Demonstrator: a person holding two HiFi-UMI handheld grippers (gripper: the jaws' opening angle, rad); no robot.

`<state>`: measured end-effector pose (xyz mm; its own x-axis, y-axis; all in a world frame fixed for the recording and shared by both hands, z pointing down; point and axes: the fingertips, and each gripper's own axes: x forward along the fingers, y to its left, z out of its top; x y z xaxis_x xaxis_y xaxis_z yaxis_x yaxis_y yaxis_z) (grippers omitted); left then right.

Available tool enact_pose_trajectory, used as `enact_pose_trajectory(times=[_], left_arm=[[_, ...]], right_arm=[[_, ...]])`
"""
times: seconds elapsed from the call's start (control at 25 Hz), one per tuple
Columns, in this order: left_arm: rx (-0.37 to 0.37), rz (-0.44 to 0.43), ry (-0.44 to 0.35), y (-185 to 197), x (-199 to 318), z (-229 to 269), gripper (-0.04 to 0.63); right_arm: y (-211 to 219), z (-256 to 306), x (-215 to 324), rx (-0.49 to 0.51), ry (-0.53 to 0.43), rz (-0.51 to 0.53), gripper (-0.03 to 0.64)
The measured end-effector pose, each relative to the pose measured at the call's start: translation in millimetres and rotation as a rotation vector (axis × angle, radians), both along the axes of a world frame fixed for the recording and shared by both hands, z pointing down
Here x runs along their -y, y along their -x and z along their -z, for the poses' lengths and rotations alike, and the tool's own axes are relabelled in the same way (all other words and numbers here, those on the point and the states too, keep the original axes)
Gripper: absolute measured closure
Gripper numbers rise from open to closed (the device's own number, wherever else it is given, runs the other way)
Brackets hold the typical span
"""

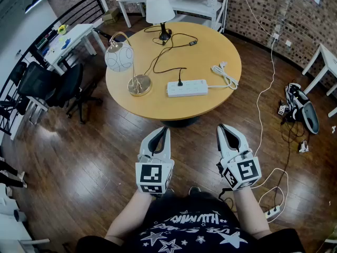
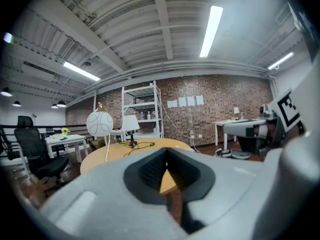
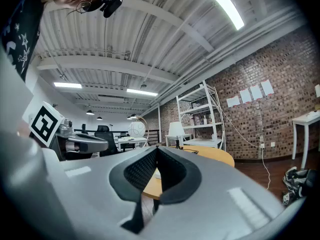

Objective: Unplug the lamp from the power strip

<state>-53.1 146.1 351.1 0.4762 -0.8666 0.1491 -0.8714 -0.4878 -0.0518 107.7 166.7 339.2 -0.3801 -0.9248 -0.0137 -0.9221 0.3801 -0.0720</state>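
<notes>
Clenched empty, left tongs (image 1: 167,129) and right tongs (image 1: 221,126), short of bench (image 1: 210,46), plug (image 1: 179,81) upright in crosswise strip (image 1: 195,88) ahead, nearer the left.

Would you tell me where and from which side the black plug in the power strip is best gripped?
Probably by its body, from above: the black plug stands upright out of the power strip, which lies flat, so its sides are exposed.

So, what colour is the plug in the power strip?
Black; the plug in the white power strip shows best in the head view.
</notes>
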Motion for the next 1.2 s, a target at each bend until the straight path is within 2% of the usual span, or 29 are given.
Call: enact_pose_trajectory(times=[0.16, 0.32, 0.6, 1.0, 1.2], left_arm=[[-0.001, 0.043, -0.022, -3, 7, 5, 0.592], [0.010, 0.045, -0.031, -8, 10, 4, 0.592], [0.028, 0.071, -0.020, 6, 37, -11, 0.592], [0.030, 0.011, 0.005, 8, 144, -39, 0.592], [0.038, -0.034, 0.044, 10, 200, -59, 0.592]], right_arm=[[-8, -11, 7, -0.006, 0.023, 0.028, 0.609], [-13, -17, 15, -0.003, 0.034, 0.038, 0.607], [-8, -29, 36, -0.010, 0.057, 0.050, 0.609], [6, -38, 129, -0.040, 0.078, 0.009, 0.609], [12, -43, 179, -0.048, 0.100, -0.035, 0.609]])
